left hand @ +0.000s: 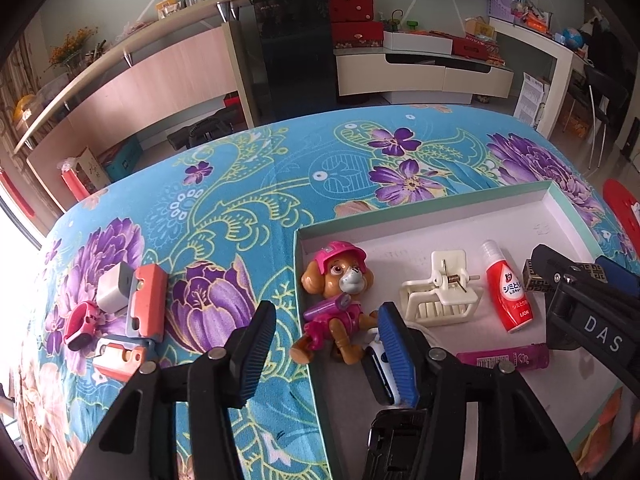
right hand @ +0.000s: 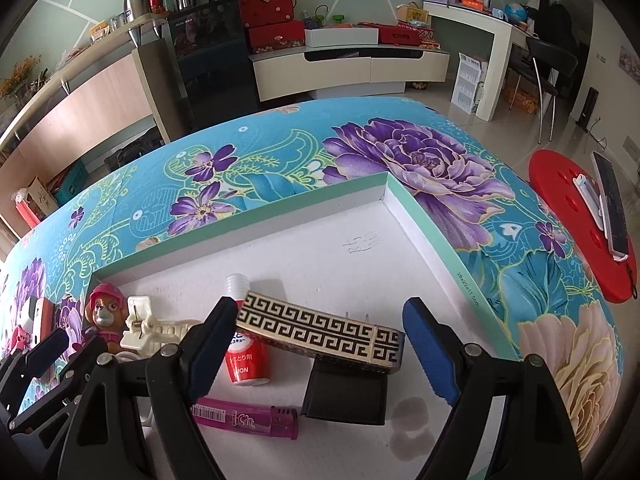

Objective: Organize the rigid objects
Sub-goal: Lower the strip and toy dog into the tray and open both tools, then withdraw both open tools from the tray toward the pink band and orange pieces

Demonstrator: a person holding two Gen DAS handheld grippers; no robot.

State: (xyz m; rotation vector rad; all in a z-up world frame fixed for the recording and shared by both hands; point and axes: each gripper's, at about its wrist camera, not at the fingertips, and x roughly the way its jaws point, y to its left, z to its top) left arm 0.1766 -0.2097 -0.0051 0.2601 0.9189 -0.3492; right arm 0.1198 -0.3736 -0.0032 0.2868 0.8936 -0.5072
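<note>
A shallow white box (left hand: 440, 208) with a mint rim lies on the flowered cloth. In its left corner lies a pup toy (left hand: 336, 304) in pink. My left gripper (left hand: 326, 312) is open, its pads apart from the toy. A cream hair claw (left hand: 440, 296), a red bottle (left hand: 506, 292) and a magenta lighter (left hand: 504, 358) lie further right. My right gripper (right hand: 320, 308) is open astride a key-patterned bar (right hand: 320, 332), which leans on a black case (right hand: 344, 392). A narrow gap shows at the blue pad. On the cloth to the left lie a white cube (left hand: 114, 292) and orange blocks (left hand: 148, 304).
A small white and blue item (left hand: 380, 364) sits under my left gripper's blue finger. A red round stool (right hand: 572, 248) bearing a phone stands off the table's right side. The far table edge drops to the floor, with shelves and cabinets beyond.
</note>
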